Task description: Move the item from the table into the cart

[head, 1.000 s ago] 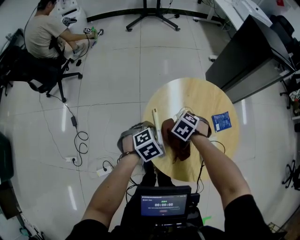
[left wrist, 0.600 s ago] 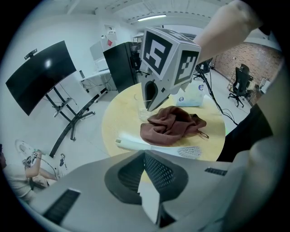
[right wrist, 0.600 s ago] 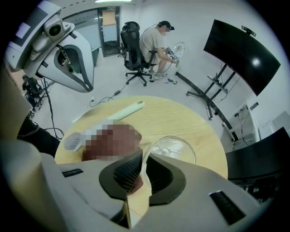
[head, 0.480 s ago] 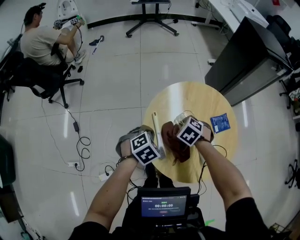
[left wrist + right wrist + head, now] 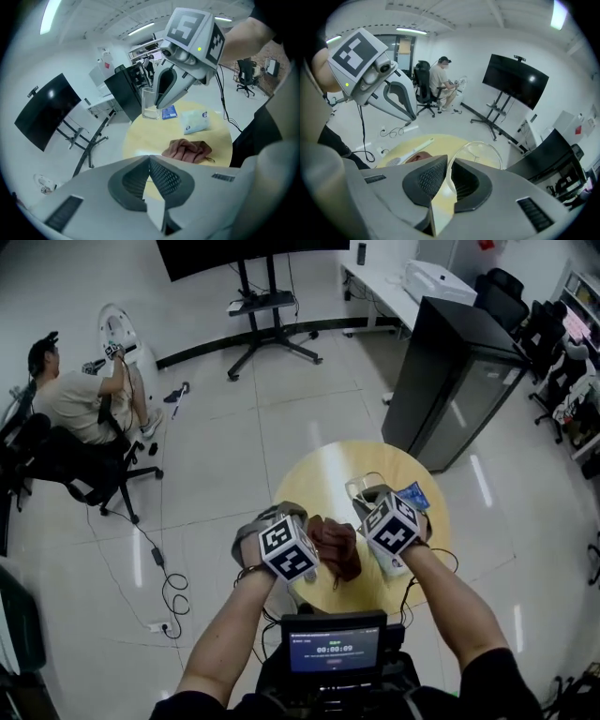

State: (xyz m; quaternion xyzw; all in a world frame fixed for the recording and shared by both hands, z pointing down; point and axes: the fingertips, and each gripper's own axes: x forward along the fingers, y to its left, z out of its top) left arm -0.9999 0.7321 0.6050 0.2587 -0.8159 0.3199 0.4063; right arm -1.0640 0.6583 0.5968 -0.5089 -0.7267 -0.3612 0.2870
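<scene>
Two tools showed in the left gripper view. The left gripper (image 5: 149, 159) had its jaws pressed together on nothing, probably idle as a spare hand. Opposite it, the right gripper (image 5: 161, 103) pinched the wall of a clear cup (image 5: 149, 105), one finger inside the rim and one outside, a hold that suits a vessel too wide to span. The cup seemed to hang clear of the round table (image 5: 140, 136), where a brown cloth (image 5: 187, 150), a white packet (image 5: 194, 121) and a blue packet (image 5: 169, 112) lay.

In the right gripper view, the cup's rim curved out from between the closed pads, confirming the grip. A white brush (image 5: 410, 152) lay on the wood below, and a seated person (image 5: 440, 82) worked well apart.

From the head view, both grippers stood over the table's near side with the cloth between them. No cart appeared in any view, so the cup, seemingly the item to move, sat in the right gripper's hold with its destination out of sight.
</scene>
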